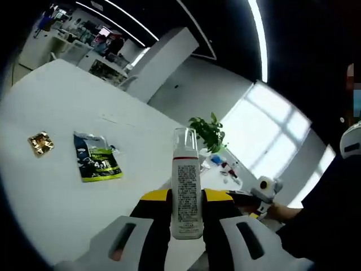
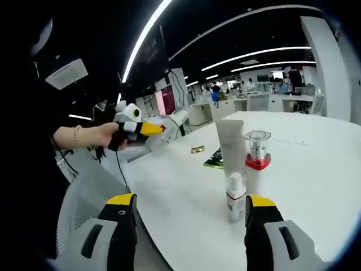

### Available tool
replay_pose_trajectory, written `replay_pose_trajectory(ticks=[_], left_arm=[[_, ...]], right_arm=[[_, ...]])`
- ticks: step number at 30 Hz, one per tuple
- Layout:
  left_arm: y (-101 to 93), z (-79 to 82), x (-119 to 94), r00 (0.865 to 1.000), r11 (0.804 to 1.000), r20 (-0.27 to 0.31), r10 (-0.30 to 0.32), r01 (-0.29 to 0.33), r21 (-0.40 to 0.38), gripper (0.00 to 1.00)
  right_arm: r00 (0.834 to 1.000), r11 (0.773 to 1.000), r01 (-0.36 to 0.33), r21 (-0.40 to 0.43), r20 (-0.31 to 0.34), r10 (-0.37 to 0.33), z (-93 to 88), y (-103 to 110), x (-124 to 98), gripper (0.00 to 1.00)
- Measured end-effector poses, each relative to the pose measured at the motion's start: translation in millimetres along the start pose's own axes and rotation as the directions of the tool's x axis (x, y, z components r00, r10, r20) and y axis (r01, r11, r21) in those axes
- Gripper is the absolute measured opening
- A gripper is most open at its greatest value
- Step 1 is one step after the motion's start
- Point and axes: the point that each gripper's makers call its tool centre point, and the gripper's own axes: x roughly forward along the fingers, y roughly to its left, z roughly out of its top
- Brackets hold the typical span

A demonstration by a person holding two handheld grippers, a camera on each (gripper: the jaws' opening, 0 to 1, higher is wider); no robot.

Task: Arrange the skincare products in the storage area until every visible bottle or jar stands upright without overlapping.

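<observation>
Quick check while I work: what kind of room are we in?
Most likely an open-plan office: a large white table, rows of desks in the background, long ceiling light strips, and a potted plant by a big window.

- One white pump bottle (image 1: pixel 186 186) with a clear cap and printed label stands between the jaws in the left gripper view; the right gripper view shows one similar bottle, possibly the same one.
- One tall white tube (image 2: pixel 230 148) stands on the table in the right gripper view.
- One bottle with a clear cap and red collar (image 2: pixel 257 151) stands beside that tube.
- One dark sachet with green and white print (image 1: pixel 97 157) lies flat.
- One small gold packet (image 1: pixel 40 143) lies near it.
- One white table (image 1: pixel 62 107) carries all of them.
- One potted green plant (image 1: pixel 207 132) stands beyond the table edge.
</observation>
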Motion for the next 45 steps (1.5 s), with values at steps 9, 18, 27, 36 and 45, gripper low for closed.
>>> replay_pose_trajectory(ticks=[9,18,27,36,45], left_arm=[[-74.1,-10.9,10,0.979,0.978,0.010,-0.206,0.205,0.031,0.19],[-126.9,-20.4,14,0.937,0.935,-0.007,-0.350,0.350,0.062,0.19],[-151.9,-30.8,13,0.899,0.896,-0.048,-0.434,0.437,0.079,0.19],[-169.0,-34.5,11,0.865,0.862,-0.051,-0.499,0.502,0.066,0.19],[-171.4,-42.0,8,0.855,0.854,-0.049,-0.516,0.518,0.044,0.19]], right_arm=[[0.965,0.972,-0.215,0.095,0.176,0.196,51.8,42,-1,0.62],[0.914,0.939,-0.315,0.140,0.309,0.261,89.2,59,-9,0.51],[0.851,0.876,-0.442,0.193,0.398,0.342,110.5,85,-13,0.35],[0.809,0.819,-0.530,0.223,0.423,0.408,117.5,102,-15,0.25],[0.809,0.821,-0.534,0.203,0.407,0.425,111.0,108,-15,0.12]])
